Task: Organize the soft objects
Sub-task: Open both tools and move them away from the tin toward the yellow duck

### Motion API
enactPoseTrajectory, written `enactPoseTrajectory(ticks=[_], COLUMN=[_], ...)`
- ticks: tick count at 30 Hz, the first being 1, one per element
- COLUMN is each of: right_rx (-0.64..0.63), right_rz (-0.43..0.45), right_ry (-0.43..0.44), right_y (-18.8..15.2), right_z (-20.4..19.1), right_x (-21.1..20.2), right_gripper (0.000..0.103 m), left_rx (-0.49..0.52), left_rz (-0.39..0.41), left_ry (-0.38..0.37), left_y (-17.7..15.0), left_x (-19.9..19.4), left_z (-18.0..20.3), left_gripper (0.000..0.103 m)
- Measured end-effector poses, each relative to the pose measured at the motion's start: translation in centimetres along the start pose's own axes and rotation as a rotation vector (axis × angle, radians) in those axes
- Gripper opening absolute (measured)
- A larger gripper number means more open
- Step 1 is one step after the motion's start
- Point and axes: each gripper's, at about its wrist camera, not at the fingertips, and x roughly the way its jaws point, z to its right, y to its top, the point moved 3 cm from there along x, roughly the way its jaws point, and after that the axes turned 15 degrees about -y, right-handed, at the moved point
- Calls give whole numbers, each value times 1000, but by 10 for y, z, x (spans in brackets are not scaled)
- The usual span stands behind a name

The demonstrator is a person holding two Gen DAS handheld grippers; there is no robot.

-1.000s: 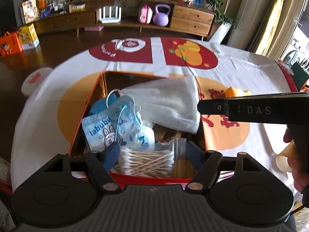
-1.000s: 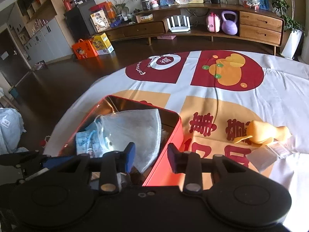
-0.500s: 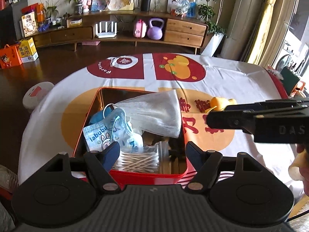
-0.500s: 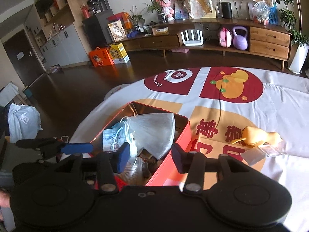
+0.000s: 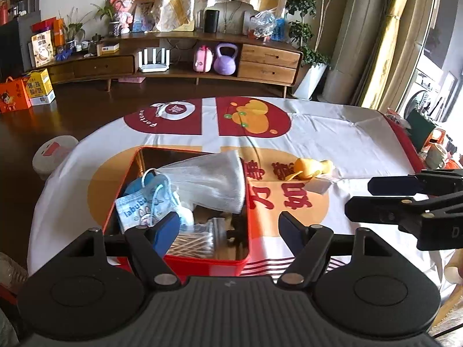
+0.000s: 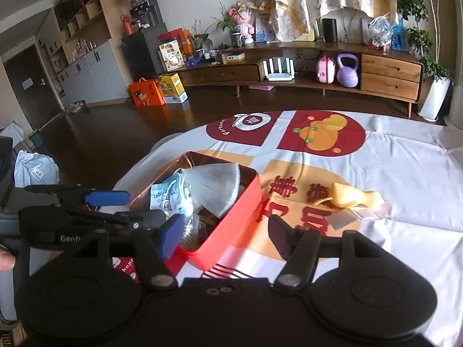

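We see the red tin (image 5: 185, 263) on the cloth-covered surface (image 5: 332, 133), holding a white mask (image 5: 211, 179), a blue mask (image 5: 139, 208) and cotton swabs (image 5: 194, 243). Left gripper (image 5: 227, 228) fingers stand apart, empty; right gripper (image 6: 224, 232) fingers are opening, empty. A yellow toy (image 6: 356, 198) lies beside the tin.

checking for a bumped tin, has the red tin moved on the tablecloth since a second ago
No. In the left wrist view the red tin keeps its far corner on the tablecloth's orange circle, just below the dark red panels; only the camera pulled back.
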Motion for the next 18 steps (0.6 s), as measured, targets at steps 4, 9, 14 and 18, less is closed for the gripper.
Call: enactPoseTrajectory(ticks=[4, 9, 14, 18], right_rx=[17, 42, 62, 71], right_rz=[-2, 0, 2, 16], right_ry=[-25, -49, -72, -83], right_y=[-8, -18, -27, -32], right_z=[15, 39, 62, 79], right_x=[-7, -13, -17, -19], right_gripper=[72, 79, 86, 98], left_rx=[16, 41, 56, 66], left_rz=[3, 7, 6, -1], left_ry=[-21, -40, -62, -71], left_y=[-1, 0, 3, 5], left_x=[3, 9, 20, 32], left_z=[15, 35, 54, 67], left_gripper=[75, 81, 83, 83])
